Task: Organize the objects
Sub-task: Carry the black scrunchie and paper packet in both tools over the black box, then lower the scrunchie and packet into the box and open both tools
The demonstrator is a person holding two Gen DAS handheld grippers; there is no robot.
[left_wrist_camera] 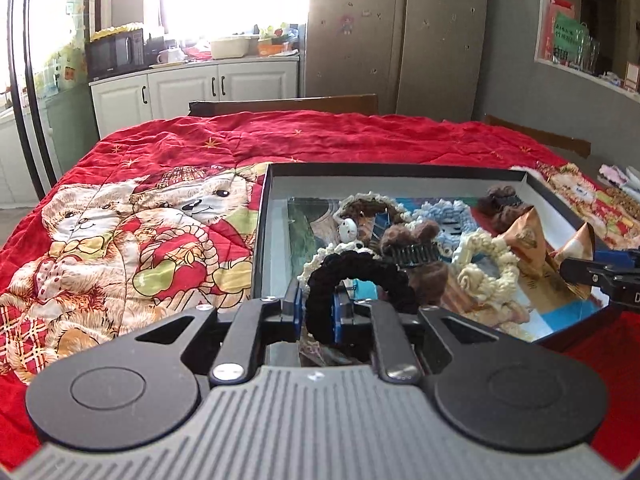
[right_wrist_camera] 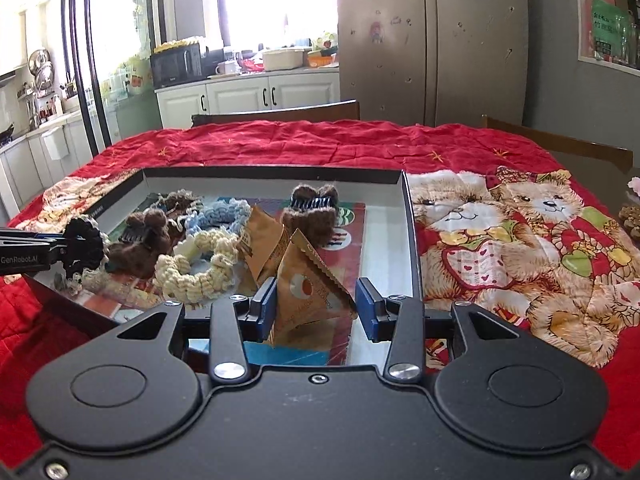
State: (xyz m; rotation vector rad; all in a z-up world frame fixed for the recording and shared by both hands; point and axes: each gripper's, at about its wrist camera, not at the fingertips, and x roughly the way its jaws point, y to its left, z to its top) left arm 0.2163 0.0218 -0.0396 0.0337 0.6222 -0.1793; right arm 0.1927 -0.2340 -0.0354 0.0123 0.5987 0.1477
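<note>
Left gripper [left_wrist_camera: 316, 312] first: its blue pads sit narrow, pinching the black knitted scrunchie [left_wrist_camera: 356, 276], whose loop arches up and over to the right of the fingers, just above the near edge of the shallow black box [left_wrist_camera: 400, 170]. Over on the right gripper [right_wrist_camera: 316, 304], the jaws stand about halfway apart, with a tan pyramid-shaped packet [right_wrist_camera: 310, 280] between them; the left pad [right_wrist_camera: 267, 304] touches its side, while a small gap shows before the right pad [right_wrist_camera: 370, 306], so a firm grip cannot be confirmed. Both tools hover over the box, which lies on a red teddy-bear quilt [left_wrist_camera: 120, 220]. Inside it: a cream scrunchie [right_wrist_camera: 200, 264], a pale blue one [right_wrist_camera: 220, 210], brown fuzzy hair clips [right_wrist_camera: 314, 208], and a second tan packet [right_wrist_camera: 260, 240]. The box's near edge is hidden behind the gripper bodies, and the printed pictures on the box floor are mostly covered and hard to read. The window glare washes out the kitchen counter behind.
</note>
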